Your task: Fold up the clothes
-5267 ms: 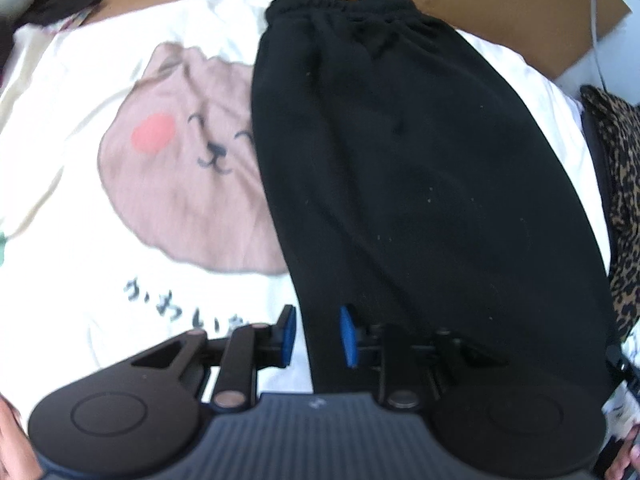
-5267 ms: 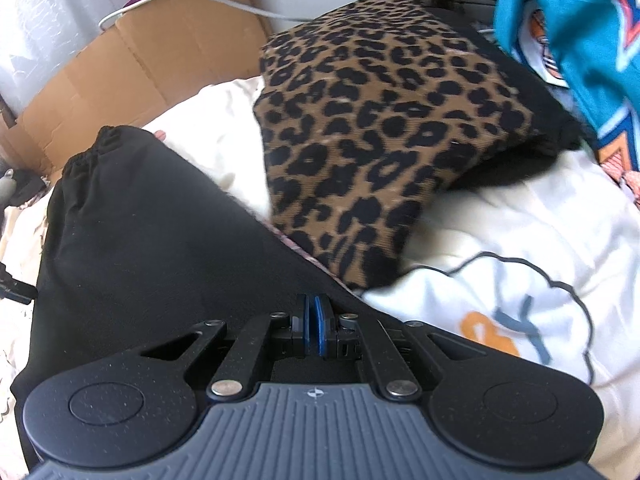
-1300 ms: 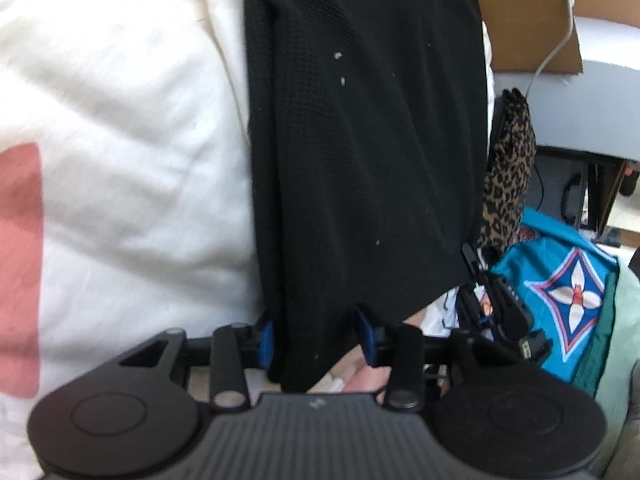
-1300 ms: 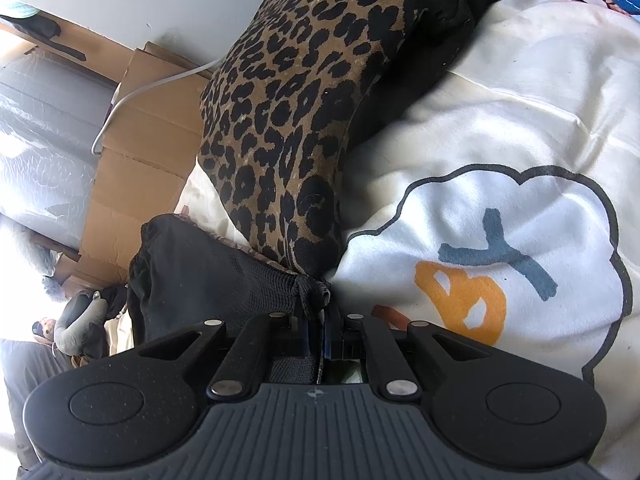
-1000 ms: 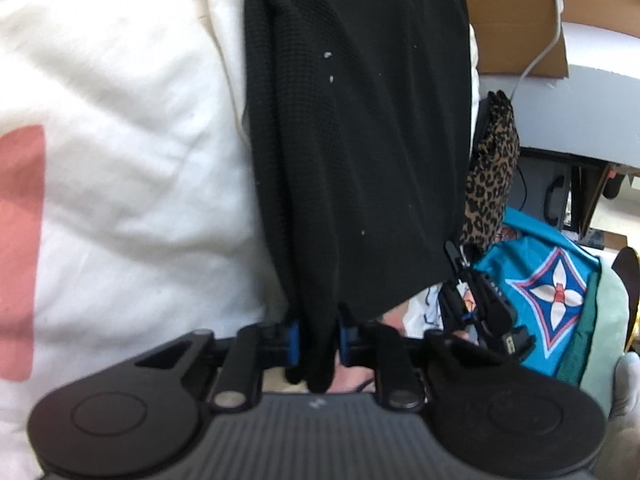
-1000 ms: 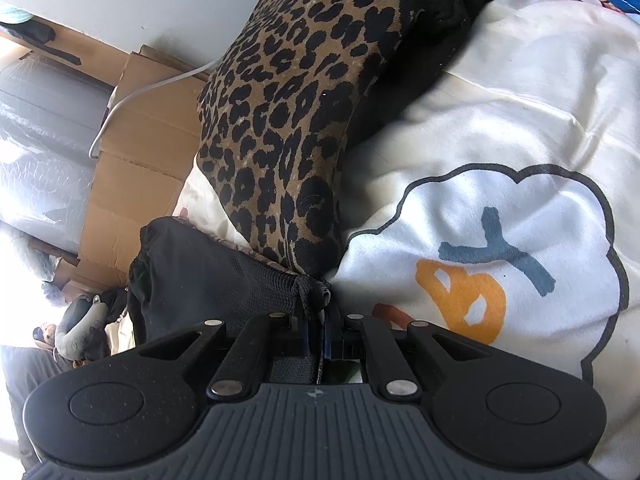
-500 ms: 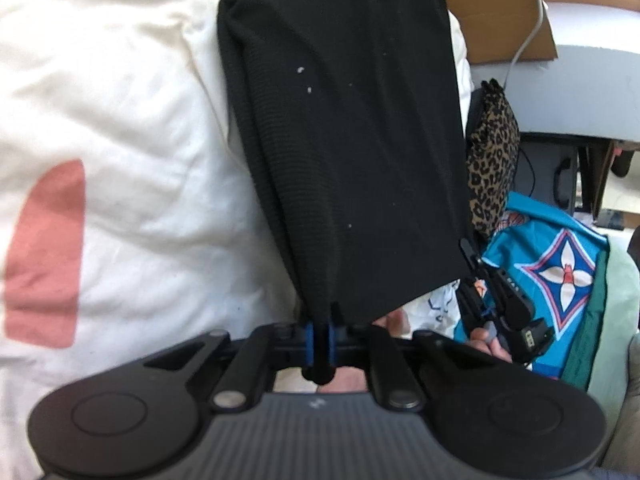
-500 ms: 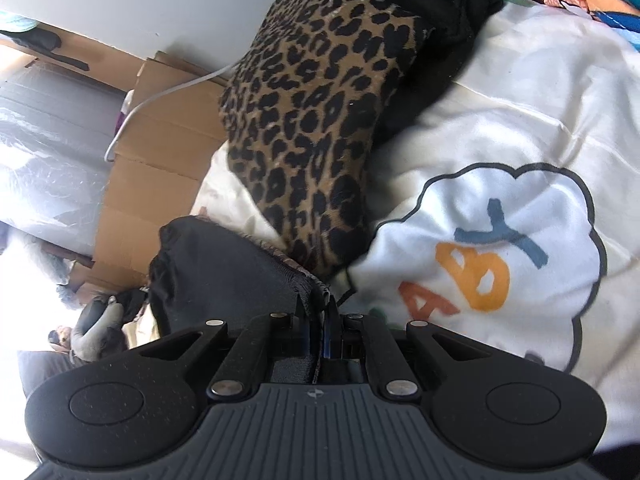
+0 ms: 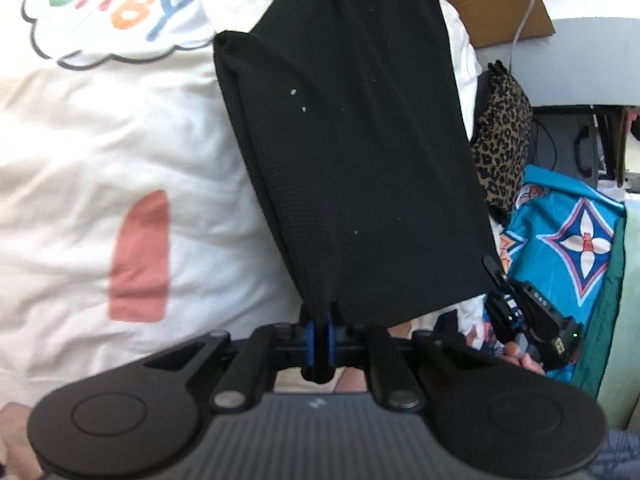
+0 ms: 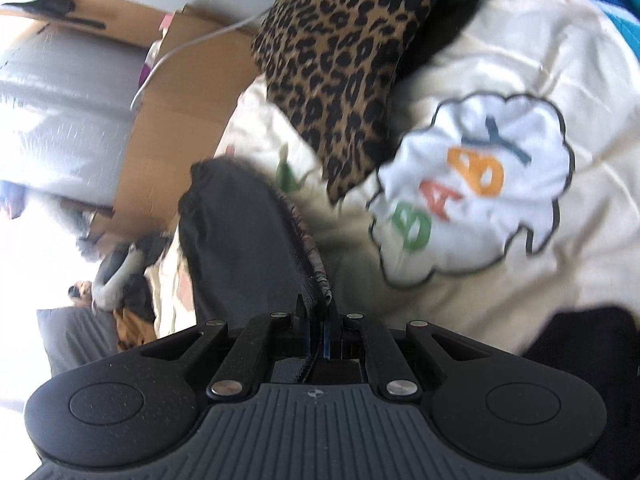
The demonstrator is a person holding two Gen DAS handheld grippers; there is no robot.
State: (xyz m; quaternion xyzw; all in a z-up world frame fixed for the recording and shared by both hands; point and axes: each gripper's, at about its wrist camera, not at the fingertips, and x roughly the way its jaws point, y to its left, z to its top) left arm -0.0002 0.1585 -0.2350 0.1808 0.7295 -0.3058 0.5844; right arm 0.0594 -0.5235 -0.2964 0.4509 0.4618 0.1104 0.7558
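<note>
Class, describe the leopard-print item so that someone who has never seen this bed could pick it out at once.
Start from the cream bedspread with the white cloud patch that spells BABY. Just beyond that patch, toward the cardboard, lies the leopard-print item. It is the only tan fabric with black spots; the black trousers beside it are plain.

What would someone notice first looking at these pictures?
The black pants fill the middle, lifted off the cream blanket, with the left gripper and right gripper each shut on a bottom corner. Next, the colourful BABY cloud print on the blanket, and the leopard cushion behind it.
</note>
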